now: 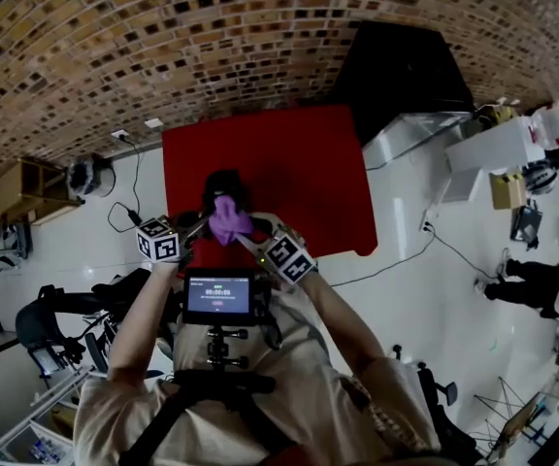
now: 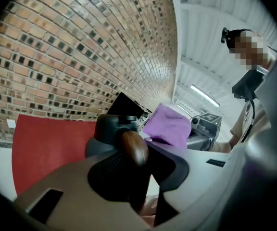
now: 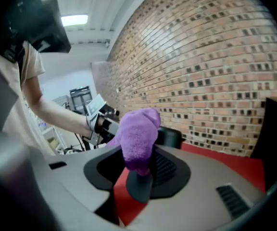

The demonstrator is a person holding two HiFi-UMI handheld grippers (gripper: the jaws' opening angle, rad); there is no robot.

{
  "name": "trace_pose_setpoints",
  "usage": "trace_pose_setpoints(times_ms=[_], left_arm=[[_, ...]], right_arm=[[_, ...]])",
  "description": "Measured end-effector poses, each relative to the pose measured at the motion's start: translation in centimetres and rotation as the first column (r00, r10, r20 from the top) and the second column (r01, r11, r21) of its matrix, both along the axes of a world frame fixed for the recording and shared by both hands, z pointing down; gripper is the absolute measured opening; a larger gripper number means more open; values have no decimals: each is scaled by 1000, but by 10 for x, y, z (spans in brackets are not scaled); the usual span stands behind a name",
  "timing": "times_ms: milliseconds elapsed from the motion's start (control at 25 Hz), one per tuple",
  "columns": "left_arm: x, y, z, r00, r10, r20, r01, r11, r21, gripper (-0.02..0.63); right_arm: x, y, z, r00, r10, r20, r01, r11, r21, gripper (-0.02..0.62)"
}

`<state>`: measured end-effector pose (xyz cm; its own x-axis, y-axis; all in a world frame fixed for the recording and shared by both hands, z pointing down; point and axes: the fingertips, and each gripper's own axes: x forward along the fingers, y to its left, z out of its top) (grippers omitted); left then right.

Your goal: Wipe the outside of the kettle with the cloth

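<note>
Left gripper (image 2: 137, 163) on kettle (image 2: 110, 131) handle

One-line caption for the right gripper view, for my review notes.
Right gripper clamps purple cloth in front of dark kettle, over red mat.

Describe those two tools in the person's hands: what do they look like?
The left gripper and right gripper have smooth grey plastic bodies with dark, ribbed jaw pads. Each carries a white cube printed with black square markers. The person wears a pale short-sleeved shirt.
</note>
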<state>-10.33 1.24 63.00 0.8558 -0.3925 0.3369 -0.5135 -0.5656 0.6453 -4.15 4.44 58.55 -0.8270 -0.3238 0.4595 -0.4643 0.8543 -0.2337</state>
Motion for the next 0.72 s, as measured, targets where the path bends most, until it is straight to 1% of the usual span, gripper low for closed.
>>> trace_pose_setpoints(times_ms=[40, 80, 160, 200, 240, 320, 400, 480, 560, 640, 720], left_arm=[[3, 0, -12, 1000, 22, -1, -22, 1000, 19, 94], [4, 1, -24, 999, 48, -5, -48, 998, 40, 94], [1, 7, -51, 995, 102, -18, -100, 991, 89, 94], [-1, 11, -63, 992, 126, -27, -122, 986, 115, 94], [-2, 15, -75, 989, 146, -37, -139, 980, 139, 94], [0, 22, -92, 984, 170, -53, -159, 972, 173, 95], [4, 25, -101, 981, 180, -65, -165, 968, 189, 95], [8, 25, -107, 978, 190, -80, -172, 966, 194, 95], [13, 23, -111, 974, 207, -97, -185, 963, 198, 95], [14, 22, -115, 966, 228, -120, -201, 959, 202, 96], [11, 24, -122, 956, 254, -144, -221, 952, 211, 97]], right_arm=[[-14, 2, -5, 999, -26, -22, 27, 999, 25, 160], [-24, 3, -11, 999, -31, -40, 33, 998, 46, 158], [-31, -1, -23, 998, 3, -57, 2, 997, 80, 158], [-29, -4, -30, 999, 25, -43, -21, 996, 87, 156], [-26, -6, -38, 999, 41, -8, -41, 996, 80, 156], [-16, -6, -51, 995, 69, 71, -72, 996, 44, 153], [-4, -7, -58, 989, 103, 102, -107, 994, 35, 155], [13, -14, -62, 981, 160, 106, -165, 985, 42, 155], [36, -25, -62, 967, 234, 103, -239, 970, 37, 152], [56, -37, -57, 950, 293, 108, -295, 955, 5, 150], [69, -49, -50, 937, 332, 105, -332, 943, -23, 149]])
